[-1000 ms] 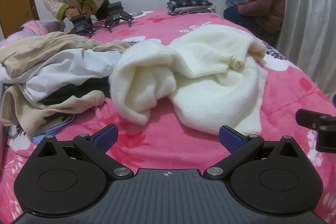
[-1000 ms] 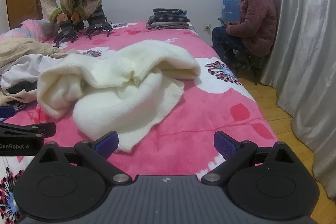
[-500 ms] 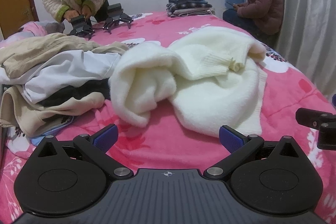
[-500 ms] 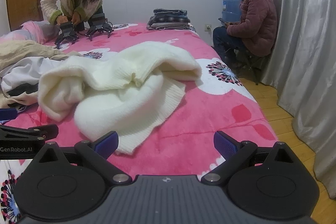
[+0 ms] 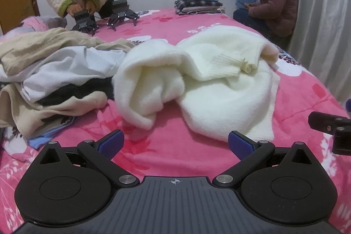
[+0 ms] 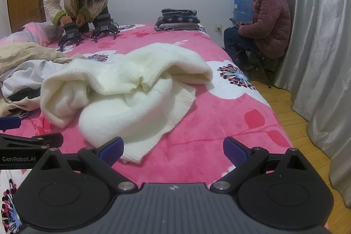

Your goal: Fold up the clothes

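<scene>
Loosely crumpled cream sweater (image 5: 197,80) on pink bed (image 5: 175,146), left gripper (image 5: 175,144) spread, right gripper (image 6: 173,149) spread, both empty

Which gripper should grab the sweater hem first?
Right. The right gripper is open with the sweater hem at its left finger; the left gripper, also open, faces bare blanket.
</scene>
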The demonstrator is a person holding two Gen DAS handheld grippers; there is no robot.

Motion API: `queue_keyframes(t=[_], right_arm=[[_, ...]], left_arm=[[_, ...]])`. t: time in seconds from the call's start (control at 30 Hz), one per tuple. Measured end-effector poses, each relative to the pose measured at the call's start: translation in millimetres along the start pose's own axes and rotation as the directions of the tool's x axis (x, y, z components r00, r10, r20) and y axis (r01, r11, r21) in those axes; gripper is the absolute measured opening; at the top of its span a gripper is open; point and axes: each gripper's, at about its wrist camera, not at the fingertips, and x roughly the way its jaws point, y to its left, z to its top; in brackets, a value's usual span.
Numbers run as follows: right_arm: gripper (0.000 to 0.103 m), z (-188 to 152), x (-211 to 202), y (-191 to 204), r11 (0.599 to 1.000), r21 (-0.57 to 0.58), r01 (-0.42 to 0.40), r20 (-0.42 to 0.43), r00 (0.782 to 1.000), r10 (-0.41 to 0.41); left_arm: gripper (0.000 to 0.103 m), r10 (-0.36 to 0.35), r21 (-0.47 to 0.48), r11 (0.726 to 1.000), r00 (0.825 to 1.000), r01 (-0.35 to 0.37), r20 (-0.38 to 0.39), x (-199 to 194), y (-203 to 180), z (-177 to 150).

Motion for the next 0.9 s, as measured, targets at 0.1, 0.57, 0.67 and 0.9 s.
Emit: queue_keyframes(t=[0.1,0.57,0.67,0.9], right_arm=[[0.099,0,2,0,1.000,0.005,-0.001,-0.003,1.000,0.001],[0.099,0,15,2,1.000,0.005,-0.009,-0.024,1.000,0.009],[0.099,0,18,2,1.000,0.006,-0.013,-0.030,0.999,0.014],[0.099,2,22,5,1.000,-0.005,-0.027,-0.053,0.998,0.027]], left_arm=[[0.101,0.000,0.003,1.000,1.000,0.000,0.001,2,0,0],[0.098,0.005,0.016,1.000,1.000,-0.005,-0.007,16,4,-2],[0.098,0.005,0.008,1.000,1.000,-0.005,-0.011,20,5,-1],[0.097,-0.006,-0.013,1.000,1.000,0.006,-0.009,25,7,3]])
